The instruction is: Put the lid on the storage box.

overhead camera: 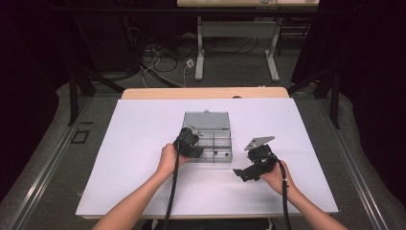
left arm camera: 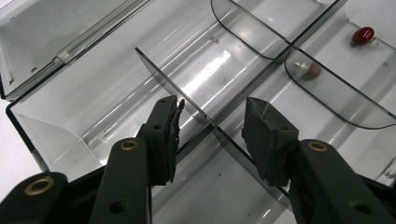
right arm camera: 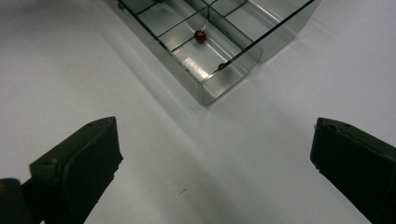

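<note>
high view: left tool [overhead camera: 191, 142] sits over the near-left part of a clear compartment box [overhead camera: 218, 125] lying mid-surface, lid open and laid flat behind it. right tool [overhead camera: 252, 167] is off the box, just to its right and nearer the person, above the bare white surface [overhead camera: 143, 143], grey three-cornered plate on top.

left gripper view: left tool [left arm camera: 212, 128] jaws partly apart, one on each side of a thin clear divider wall [left arm camera: 173, 84] inside the box; the left pad [left arm camera: 163, 135] lies close against the wall, whether it touches i cannot tell. the right pad stands apart from it. nothing is clamped. compartment under the jaws looks empty. a red bead [left arm camera: 363, 35] lies in a far compartment at upper right; a duller brown bead [left arm camera: 312, 71] shows behind a curved partition.

right gripper view: right tool [right arm camera: 212, 158] jaws wide apart, holding nothing, over bare surface. box corner [right arm camera: 210, 91] lies ahead, well apart from the jaws; one red bead [right arm camera: 200, 35] inside it, a second dark bead [right arm camera: 222, 66] near the corner wall.
</note>
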Demonstrator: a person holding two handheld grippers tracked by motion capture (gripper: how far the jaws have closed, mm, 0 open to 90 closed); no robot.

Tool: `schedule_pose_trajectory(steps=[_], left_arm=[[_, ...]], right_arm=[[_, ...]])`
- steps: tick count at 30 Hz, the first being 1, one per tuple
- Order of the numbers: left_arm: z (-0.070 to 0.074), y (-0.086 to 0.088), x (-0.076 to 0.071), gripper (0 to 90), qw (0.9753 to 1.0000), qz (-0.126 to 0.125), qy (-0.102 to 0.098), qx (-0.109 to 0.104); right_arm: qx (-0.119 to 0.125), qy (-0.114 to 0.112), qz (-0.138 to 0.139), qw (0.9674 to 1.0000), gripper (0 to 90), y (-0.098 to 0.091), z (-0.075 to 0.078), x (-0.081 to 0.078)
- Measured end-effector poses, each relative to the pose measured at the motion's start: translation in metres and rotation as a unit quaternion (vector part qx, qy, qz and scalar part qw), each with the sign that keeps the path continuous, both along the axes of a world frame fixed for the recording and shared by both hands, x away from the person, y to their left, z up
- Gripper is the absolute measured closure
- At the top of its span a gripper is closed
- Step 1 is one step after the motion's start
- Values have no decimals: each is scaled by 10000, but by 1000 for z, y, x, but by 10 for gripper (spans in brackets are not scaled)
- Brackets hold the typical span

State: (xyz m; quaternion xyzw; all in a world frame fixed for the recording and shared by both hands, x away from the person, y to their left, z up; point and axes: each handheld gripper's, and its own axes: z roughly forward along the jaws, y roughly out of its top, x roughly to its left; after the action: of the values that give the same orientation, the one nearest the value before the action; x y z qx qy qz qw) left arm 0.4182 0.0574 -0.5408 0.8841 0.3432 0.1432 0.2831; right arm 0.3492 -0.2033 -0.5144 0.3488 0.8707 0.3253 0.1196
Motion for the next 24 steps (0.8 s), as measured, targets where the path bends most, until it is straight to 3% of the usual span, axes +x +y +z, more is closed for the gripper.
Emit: schedule_pose_trajectory(steps=[4,7,12,16,22,24], left_arm=[[0,0,-1,558,10000,-17,-27,40],[0,0,-1,560,10000,-26,-36,12],[0,0,-2,566,10000,-24,-90,29],[0,0,-2,567,10000,-23,-89,26],[0,0,-2,567,10000,-30,-85,32],[0,0,-2,567,10000,-34,-82,31]], right_arm=[[43,8,-111,9999,30,3,-1,17],[123,-125,-205,9996,53,4,0,29],[131,-283,-429,9986,172,7,1,51],[-58,-391,-659,9970,398,11,-1,70],[81,-231,-818,9963,701,16,-4,96],[179,-187,-816,9963,756,17,-4,105]])
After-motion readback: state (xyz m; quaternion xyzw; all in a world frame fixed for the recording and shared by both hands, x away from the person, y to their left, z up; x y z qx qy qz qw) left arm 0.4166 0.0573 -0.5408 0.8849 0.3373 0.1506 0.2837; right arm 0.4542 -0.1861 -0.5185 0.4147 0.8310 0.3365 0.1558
